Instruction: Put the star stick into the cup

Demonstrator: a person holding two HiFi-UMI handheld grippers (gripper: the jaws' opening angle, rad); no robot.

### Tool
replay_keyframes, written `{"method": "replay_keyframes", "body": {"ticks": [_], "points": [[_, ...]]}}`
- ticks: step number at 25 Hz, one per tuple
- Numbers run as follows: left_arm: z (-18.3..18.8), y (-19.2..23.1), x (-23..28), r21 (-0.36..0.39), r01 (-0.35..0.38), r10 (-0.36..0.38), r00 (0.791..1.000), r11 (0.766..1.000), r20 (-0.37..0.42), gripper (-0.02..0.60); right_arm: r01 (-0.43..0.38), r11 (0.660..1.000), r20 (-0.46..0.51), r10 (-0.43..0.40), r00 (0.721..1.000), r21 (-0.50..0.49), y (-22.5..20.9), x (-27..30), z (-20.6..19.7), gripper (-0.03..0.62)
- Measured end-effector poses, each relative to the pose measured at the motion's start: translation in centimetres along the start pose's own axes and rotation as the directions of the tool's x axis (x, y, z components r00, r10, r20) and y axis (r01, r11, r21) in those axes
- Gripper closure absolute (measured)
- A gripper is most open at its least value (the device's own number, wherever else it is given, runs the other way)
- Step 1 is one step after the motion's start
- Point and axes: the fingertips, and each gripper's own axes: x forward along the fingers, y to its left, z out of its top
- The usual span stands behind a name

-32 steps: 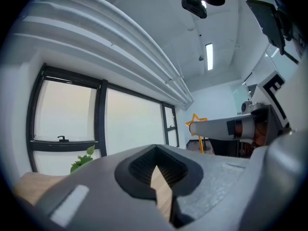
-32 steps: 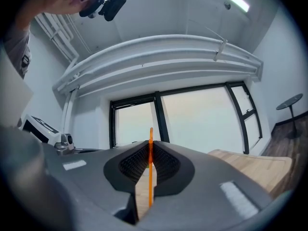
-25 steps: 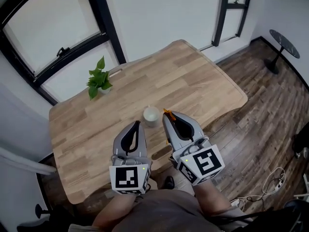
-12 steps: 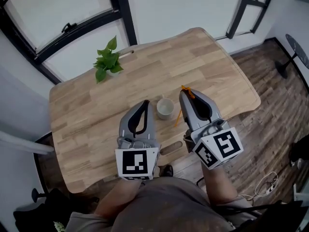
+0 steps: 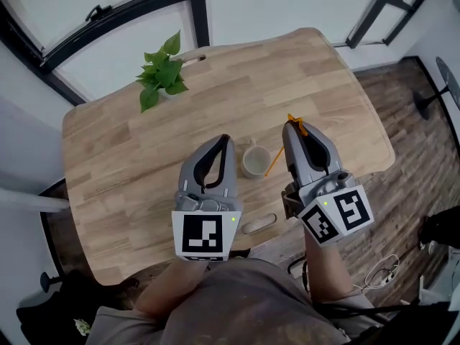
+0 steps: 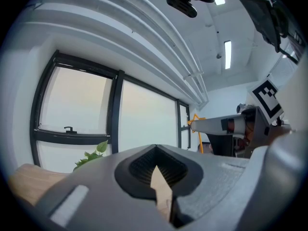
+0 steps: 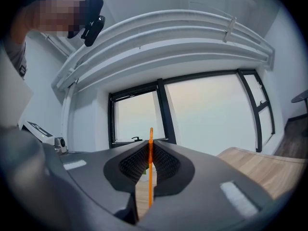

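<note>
A pale cup stands upright on the wooden table, between my two grippers. My right gripper is shut on the thin orange star stick. Its star head pokes out above the fingertips, and the shaft slants down-left to end just right of the cup, outside it. In the right gripper view the stick runs upright between the shut jaws of that gripper. My left gripper is to the left of the cup, shut and holding nothing. The left gripper view shows the right gripper off to the side.
A small potted green plant stands near the table's far left edge, also in the left gripper view. An oval slot is cut near the table's front edge. Dark window frames run behind; wood floor with cables lies at right.
The head view has shifted, so the table sits differently in frame. My right gripper with the stick now stands a little farther right of the cup, and more of the shaft shows.
</note>
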Motion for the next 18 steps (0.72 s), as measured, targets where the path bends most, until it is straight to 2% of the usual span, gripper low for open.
{"method": "replay_keyframes", "body": {"ticks": [6,18], "points": [[-1.9,1.0,2.4,-0.016,0.030,-0.031,0.999,0.999,-0.041,0.581,0.015,1.000,-0.024,-0.015,1.000,0.012,-1.2,2.5,-1.7,0.548],[-8.5,2.2,6.1,-0.080,0.071,-0.083,0.983,0.994,-0.165,0.581,0.065,0.995,-0.137,-0.054,0.989,0.072,-3.7,4.4,-9.2,0.546]]}}
